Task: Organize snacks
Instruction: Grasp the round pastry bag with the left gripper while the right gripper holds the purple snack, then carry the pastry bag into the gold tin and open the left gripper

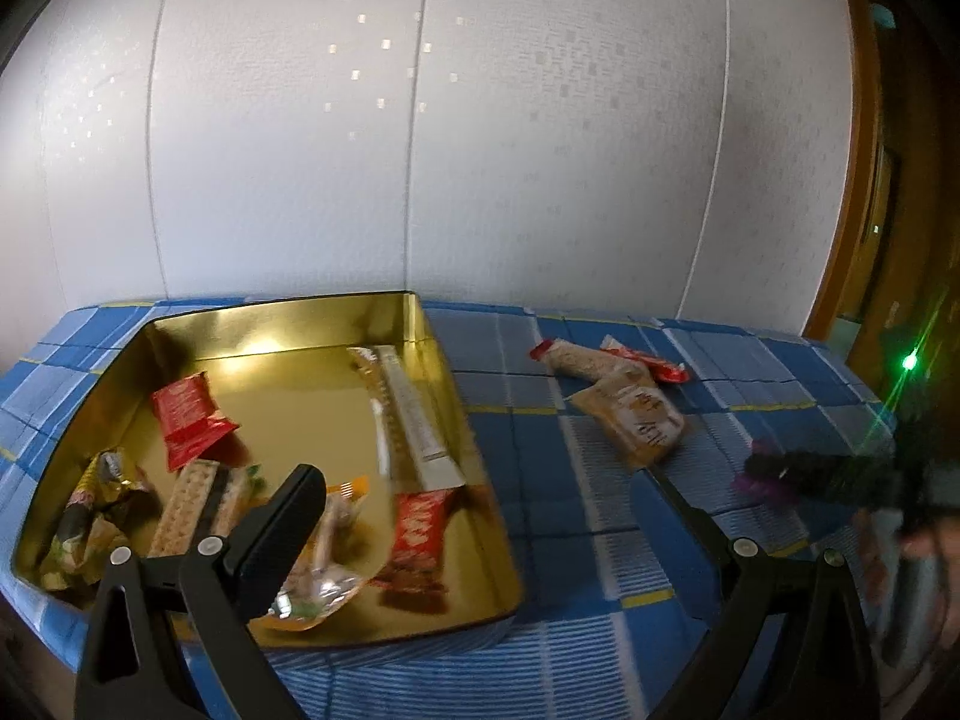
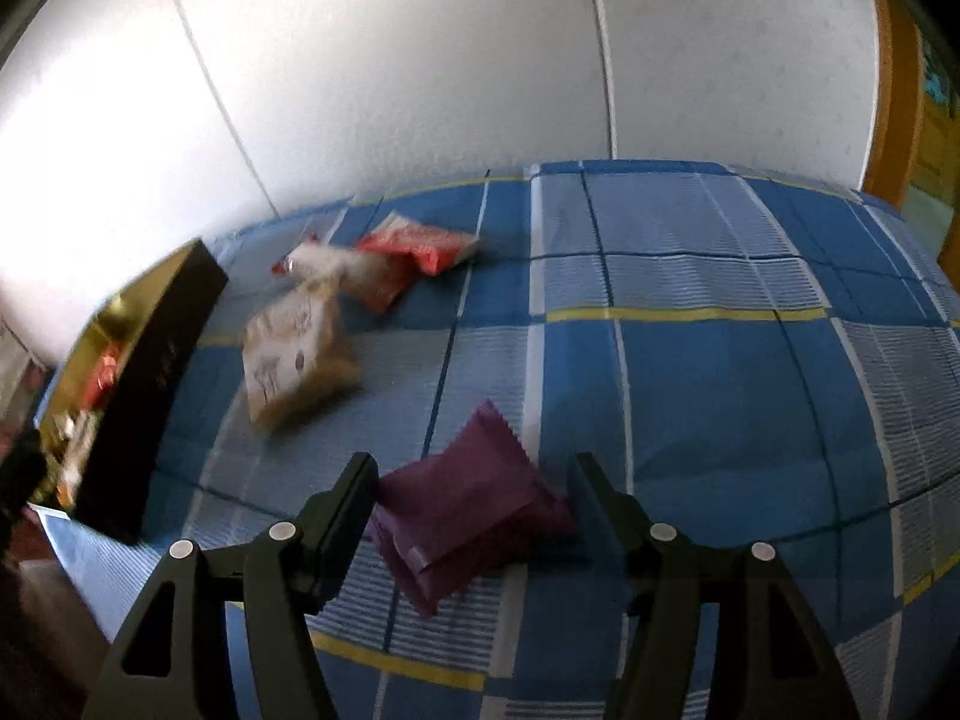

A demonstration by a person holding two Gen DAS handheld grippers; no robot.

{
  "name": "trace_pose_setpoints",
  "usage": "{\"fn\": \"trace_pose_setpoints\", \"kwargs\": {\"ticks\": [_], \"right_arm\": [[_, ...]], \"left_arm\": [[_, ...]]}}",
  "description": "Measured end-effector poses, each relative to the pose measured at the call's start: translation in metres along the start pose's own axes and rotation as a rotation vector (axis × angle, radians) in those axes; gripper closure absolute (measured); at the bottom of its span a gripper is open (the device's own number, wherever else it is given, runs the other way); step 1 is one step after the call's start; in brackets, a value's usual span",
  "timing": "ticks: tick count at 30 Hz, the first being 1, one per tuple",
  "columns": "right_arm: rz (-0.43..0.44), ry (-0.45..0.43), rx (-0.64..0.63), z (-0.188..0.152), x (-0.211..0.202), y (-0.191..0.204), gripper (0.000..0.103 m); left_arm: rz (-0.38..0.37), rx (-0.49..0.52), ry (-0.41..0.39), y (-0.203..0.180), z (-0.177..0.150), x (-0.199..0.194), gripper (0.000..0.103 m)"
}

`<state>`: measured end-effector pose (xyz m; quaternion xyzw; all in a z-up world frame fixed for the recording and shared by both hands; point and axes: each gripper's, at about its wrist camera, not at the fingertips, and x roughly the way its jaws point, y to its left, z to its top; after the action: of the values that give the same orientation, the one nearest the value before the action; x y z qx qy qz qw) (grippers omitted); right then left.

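A gold tin tray [image 1: 420, 324] sits on the blue checked cloth and holds several snack packets, among them a red KitKat [image 1: 417, 540] and a long white bar [image 1: 408, 414]. My left gripper [image 1: 486, 498] is open and empty, its left finger over the tray's front. My right gripper [image 2: 474, 480] is open, its fingers either side of a purple packet [image 2: 468, 510] lying on the cloth. Loose on the cloth are a tan packet [image 2: 297, 348] and red packets [image 2: 420, 246]; they also show in the left wrist view [image 1: 639, 414].
The tray's dark outer wall [image 2: 150, 384] stands at the left of the right wrist view. A white wall runs behind the table. A wooden door frame [image 1: 852, 180] is at the right. My right gripper [image 1: 840, 474] shows blurred at the right of the left wrist view.
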<state>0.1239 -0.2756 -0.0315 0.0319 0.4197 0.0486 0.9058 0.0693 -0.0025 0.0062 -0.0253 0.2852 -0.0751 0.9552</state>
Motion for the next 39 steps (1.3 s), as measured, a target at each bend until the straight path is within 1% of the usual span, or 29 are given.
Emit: {"fn": "trace_pose_setpoints", "kwargs": {"ticks": [2,4,6,9,11,13,15,17,18,20,23,28,29,30,31,32,33,34,35,37,39], "right_arm": [[-0.018,-0.012,-0.049,-0.001,0.000,0.006,0.038],[-0.023,-0.007,-0.058,-0.003,0.000,0.008,0.039],[-0.013,0.002,-0.042,-0.002,0.000,0.004,0.042],[0.009,-0.006,0.000,0.001,-0.003,-0.004,0.052],[-0.004,-0.015,0.034,0.003,-0.005,-0.012,0.054],[-0.033,-0.020,0.076,0.004,-0.006,-0.022,0.054],[-0.011,-0.014,0.115,0.006,-0.005,-0.029,0.050],[0.025,0.003,0.156,0.005,-0.003,-0.036,0.048],[0.034,0.014,0.170,0.004,-0.001,-0.038,0.043],[0.033,0.022,0.156,0.004,0.000,-0.037,0.042],[0.023,0.027,0.127,0.002,0.000,-0.033,0.041],[0.015,0.041,0.090,0.000,-0.001,-0.028,0.040],[0.017,0.045,0.085,0.000,-0.002,-0.028,0.040],[0.016,0.052,0.073,-0.001,-0.002,-0.027,0.039],[0.011,0.057,0.056,-0.002,-0.003,-0.025,0.039],[0.004,0.060,0.041,-0.003,-0.003,-0.023,0.039],[-0.004,0.061,0.024,-0.003,-0.002,-0.022,0.039],[-0.015,0.061,0.001,-0.005,-0.002,-0.019,0.039],[-0.022,0.061,-0.013,-0.005,-0.002,-0.018,0.039],[-0.040,0.059,-0.040,-0.006,-0.001,-0.014,0.041],[-0.039,0.055,-0.052,-0.006,-0.001,-0.013,0.053]], "left_arm": [[-0.013,0.006,0.011,-0.009,0.005,0.005,0.001],[-0.025,0.019,0.026,-0.020,0.010,0.011,0.001],[-0.030,0.027,0.044,-0.030,0.014,0.016,0.001],[-0.046,0.026,0.086,-0.046,0.022,0.028,0.001],[-0.046,0.025,0.125,-0.057,0.027,0.040,0.001],[-0.044,0.022,0.158,-0.066,0.031,0.051,0.001],[-0.038,0.024,0.220,-0.077,0.034,0.070,0.001],[-0.034,0.012,0.263,-0.085,0.037,0.089,0.001],[-0.029,0.004,0.285,-0.088,0.038,0.096,0.001],[-0.013,-0.029,0.349,-0.092,0.040,0.118,0.001],[0.005,-0.073,0.411,-0.095,0.040,0.143,0.001],[0.025,-0.116,0.436,-0.099,0.042,0.166,0.002],[0.025,-0.115,0.432,-0.100,0.041,0.169,0.003],[0.032,-0.107,0.431,-0.101,0.041,0.170,0.012],[0.036,-0.092,0.439,-0.103,0.040,0.173,0.025],[0.027,-0.061,0.439,-0.106,0.038,0.174,0.027],[0.033,-0.024,0.427,-0.109,0.038,0.173,0.037],[0.038,0.021,0.419,-0.111,0.035,0.172,0.043],[0.037,0.059,0.408,-0.113,0.033,0.169,0.043],[0.011,0.079,0.393,-0.110,0.030,0.163,0.044],[0.002,0.068,0.387,-0.104,0.027,0.157,0.044]]}}
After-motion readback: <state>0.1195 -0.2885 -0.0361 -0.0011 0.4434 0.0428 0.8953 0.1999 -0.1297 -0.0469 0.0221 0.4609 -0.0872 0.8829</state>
